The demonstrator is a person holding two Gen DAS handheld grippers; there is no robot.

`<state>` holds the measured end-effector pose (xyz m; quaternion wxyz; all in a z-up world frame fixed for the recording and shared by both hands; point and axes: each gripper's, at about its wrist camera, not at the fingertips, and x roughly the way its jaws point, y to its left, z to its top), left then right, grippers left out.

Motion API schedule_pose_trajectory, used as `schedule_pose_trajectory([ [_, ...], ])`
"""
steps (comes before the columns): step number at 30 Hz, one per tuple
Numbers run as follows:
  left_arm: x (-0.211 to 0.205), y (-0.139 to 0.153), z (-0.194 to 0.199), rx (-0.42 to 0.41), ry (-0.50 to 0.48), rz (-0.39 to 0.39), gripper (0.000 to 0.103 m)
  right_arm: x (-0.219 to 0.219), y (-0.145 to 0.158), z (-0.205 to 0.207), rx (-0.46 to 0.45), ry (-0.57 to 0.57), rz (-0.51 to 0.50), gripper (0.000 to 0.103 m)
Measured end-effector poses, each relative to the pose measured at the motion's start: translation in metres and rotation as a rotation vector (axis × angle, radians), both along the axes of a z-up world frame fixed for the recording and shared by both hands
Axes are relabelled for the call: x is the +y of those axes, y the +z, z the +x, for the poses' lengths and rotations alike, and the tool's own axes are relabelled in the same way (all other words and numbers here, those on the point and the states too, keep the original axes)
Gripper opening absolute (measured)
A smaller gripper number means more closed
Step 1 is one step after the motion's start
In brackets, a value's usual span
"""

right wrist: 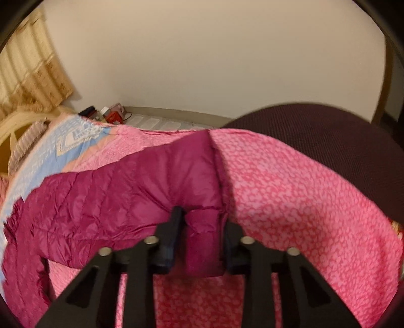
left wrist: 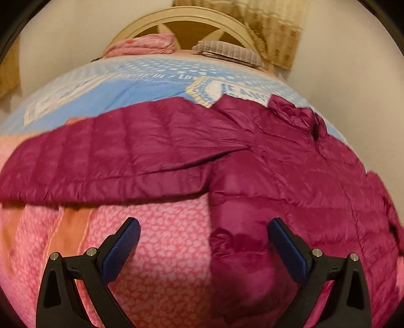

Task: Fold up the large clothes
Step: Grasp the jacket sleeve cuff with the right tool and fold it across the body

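A magenta quilted puffer jacket (left wrist: 252, 156) lies spread across the bed, one sleeve stretched to the left. In the left wrist view my left gripper (left wrist: 204, 223) stands wide open just above the bed. Its left blue pad (left wrist: 121, 249) is over the pink bedspread (left wrist: 164, 252) and its right pad (left wrist: 287, 252) over the jacket's lower body; nothing is pinched. In the right wrist view my right gripper (right wrist: 204, 222) is shut on a bunched end of the jacket (right wrist: 113, 196), a fold of magenta cloth squeezed between its black fingers (right wrist: 174, 227).
A blue and white patterned blanket (left wrist: 126, 88) covers the far half of the bed, with a pink pillow (left wrist: 144, 45) and a cream headboard (left wrist: 181, 20) behind. A dark maroon rounded surface (right wrist: 315, 126) rises at the right. Small clutter (right wrist: 111, 114) sits by the wall.
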<state>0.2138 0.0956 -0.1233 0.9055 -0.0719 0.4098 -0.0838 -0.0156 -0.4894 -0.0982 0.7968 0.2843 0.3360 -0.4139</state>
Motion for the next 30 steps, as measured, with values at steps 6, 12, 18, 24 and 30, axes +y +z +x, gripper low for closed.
schedule_pose_trajectory([
  [6, 0.013, 0.001, -0.017, -0.023, 0.038, -0.057, 0.102, 0.019, 0.037, 0.016, 0.021, 0.091, -0.145, 0.011],
  [12, 0.018, 0.001, -0.019, -0.026, 0.052, -0.075, 0.102, 0.092, 0.114, 0.063, -0.053, 0.299, -0.358, 0.011],
  [18, 0.025, 0.0, -0.02, -0.028, 0.076, -0.104, 0.102, 0.199, 0.13, 0.139, -0.109, 0.589, -0.402, 0.011],
  [24, 0.028, -0.001, -0.019, -0.031, 0.075, -0.127, 0.102, 0.29, 0.095, 0.217, -0.143, 0.815, -0.34, 0.011],
  [30, 0.033, -0.001, -0.02, -0.034, 0.074, -0.163, 0.102, 0.359, 0.061, 0.254, -0.126, 0.95, -0.241, 0.011],
])
